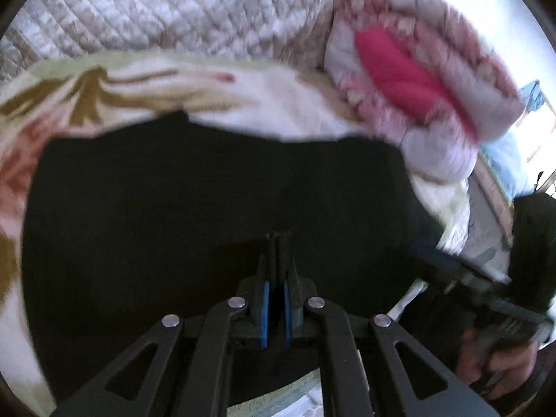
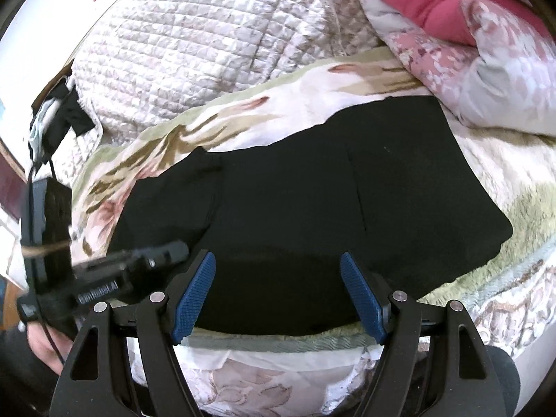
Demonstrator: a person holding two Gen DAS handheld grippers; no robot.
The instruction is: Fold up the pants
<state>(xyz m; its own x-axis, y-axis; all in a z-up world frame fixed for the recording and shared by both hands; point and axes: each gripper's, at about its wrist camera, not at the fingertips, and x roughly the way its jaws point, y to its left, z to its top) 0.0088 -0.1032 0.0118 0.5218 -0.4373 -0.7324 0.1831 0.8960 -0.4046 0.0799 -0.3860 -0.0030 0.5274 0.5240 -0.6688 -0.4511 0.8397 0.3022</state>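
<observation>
Black pants (image 2: 312,208) flat on bed blanket (image 2: 486,271), ahead of both fingers. Left gripper (image 1: 277,239) pinched together, likely on pants cloth, to lift fold. Right gripper (image 2: 278,271) spread wide, empty, above near edge.

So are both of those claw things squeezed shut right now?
No, the right gripper has its blue pads spread wide over the black pants, while the left gripper is pinched closed.

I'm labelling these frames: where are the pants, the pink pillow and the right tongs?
pants (image 2: 295,215), right wrist view, middle of the black cloth
pink pillow (image 2: 427,7), right wrist view, its bare pink face
right tongs (image 2: 278,260), right wrist view, between the tips
</observation>
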